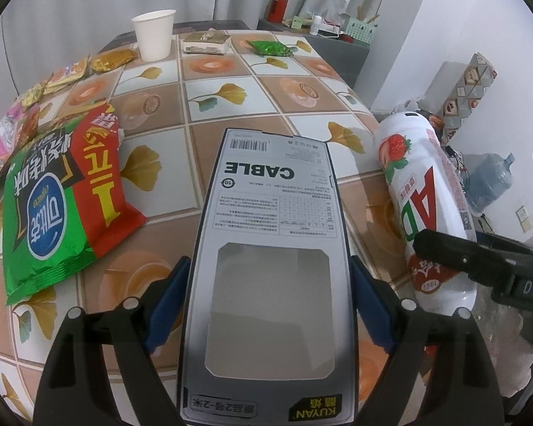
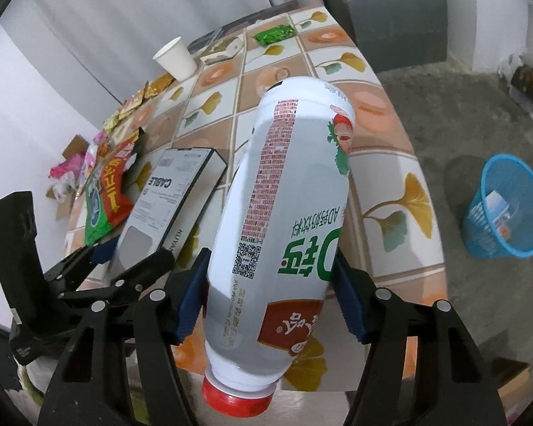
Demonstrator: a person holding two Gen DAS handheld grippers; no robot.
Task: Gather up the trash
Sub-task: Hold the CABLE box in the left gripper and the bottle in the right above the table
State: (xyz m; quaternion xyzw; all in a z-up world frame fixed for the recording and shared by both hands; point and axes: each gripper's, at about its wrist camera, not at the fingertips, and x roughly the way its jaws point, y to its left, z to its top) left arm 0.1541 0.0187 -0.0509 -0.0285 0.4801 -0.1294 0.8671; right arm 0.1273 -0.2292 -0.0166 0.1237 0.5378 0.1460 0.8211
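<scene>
- My left gripper [image 1: 268, 305] clamps the cable box [image 1: 272, 248]; it juts far forward and could pivot loose.
- My right gripper [image 2: 272, 294] squeezes the bottle [image 2: 284, 220]; its slick, rounded wall may slide out, cap-down.
- Blue bin [image 2: 504, 209] stands on the floor, well apart from the bottle; a carry risks a drop.

Left tongs [image 1: 270, 305] clamped, pitched down; right tongs [image 2: 272, 291] clamped, pitched down.
</scene>
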